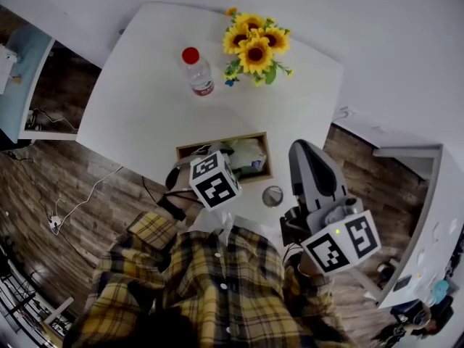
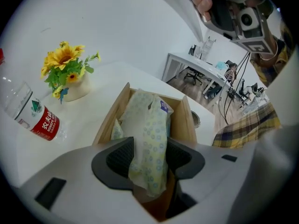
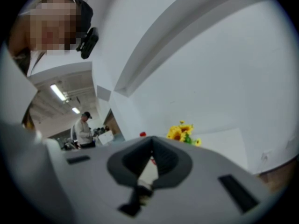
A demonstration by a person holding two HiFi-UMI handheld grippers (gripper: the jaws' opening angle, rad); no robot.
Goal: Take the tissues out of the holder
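The left hand-held gripper (image 2: 148, 160) pinches the tissue pack (image 2: 149, 125) between its jaws. The pack stands up in the wooden holder (image 2: 112, 113), near the tabletop's (image 2: 88, 120) near edge. Its bottom end is hidden behind the jaws. From the head view, the gripper's marker cube covers part of the holder. The right hand-held gripper (image 3: 149, 161) is up off the tabletop, its jaws together and holding nothing. A water bottle (image 2: 32, 113) and sunflowers (image 2: 65, 62) stand toward the far edge. A small round metal cup (image 2: 195, 119) sits just beside the holder.
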